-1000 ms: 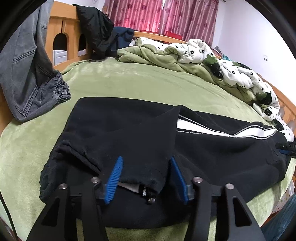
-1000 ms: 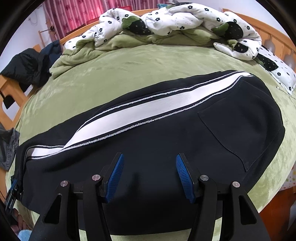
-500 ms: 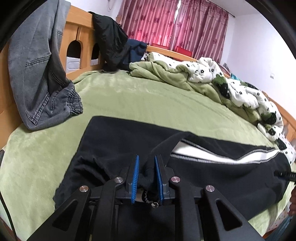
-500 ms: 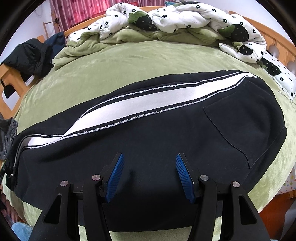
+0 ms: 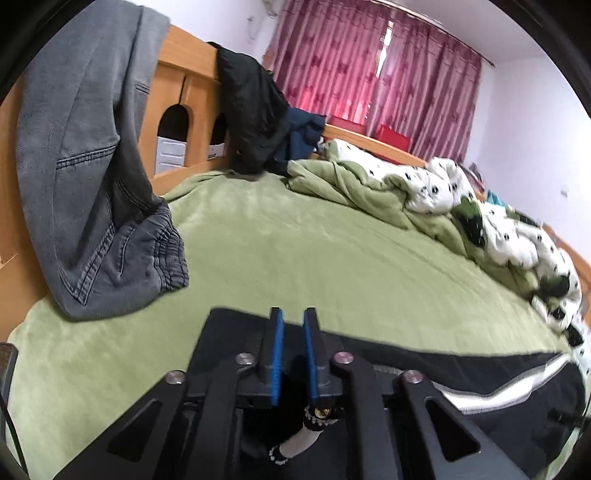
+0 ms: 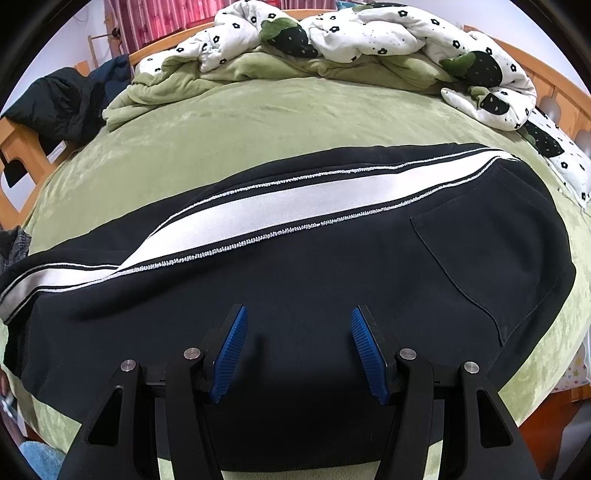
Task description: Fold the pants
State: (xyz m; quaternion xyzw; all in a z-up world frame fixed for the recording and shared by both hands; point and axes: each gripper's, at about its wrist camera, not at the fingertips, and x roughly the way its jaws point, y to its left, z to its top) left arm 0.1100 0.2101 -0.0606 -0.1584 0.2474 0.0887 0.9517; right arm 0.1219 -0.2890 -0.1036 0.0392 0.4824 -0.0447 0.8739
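Note:
Black pants with a white side stripe (image 6: 295, 280) lie spread across the green bed cover (image 6: 258, 129). My left gripper (image 5: 293, 354) has its blue pads closing the last bit onto a bunch of the pants' black fabric, held lifted off the bed. A beaded cord end (image 5: 314, 424) dangles beneath it. The rest of the pants (image 5: 461, 369) trail off to the right on the bed. My right gripper (image 6: 299, 350) stands open just over the pants' near edge, left of the back pocket (image 6: 491, 266), with nothing pinched between its pads.
Grey jeans (image 5: 92, 184) hang over the wooden bed frame (image 5: 177, 92) at the left. A black jacket (image 5: 251, 118) drapes over the frame further back. A crumpled green-and-white duvet (image 6: 369, 33) lines the far side of the bed. Red curtains (image 5: 369, 74) hang behind.
My left gripper closed on the pants' fabric and rose, tilting up, so more of the room shows. The right gripper stayed where it was, open.

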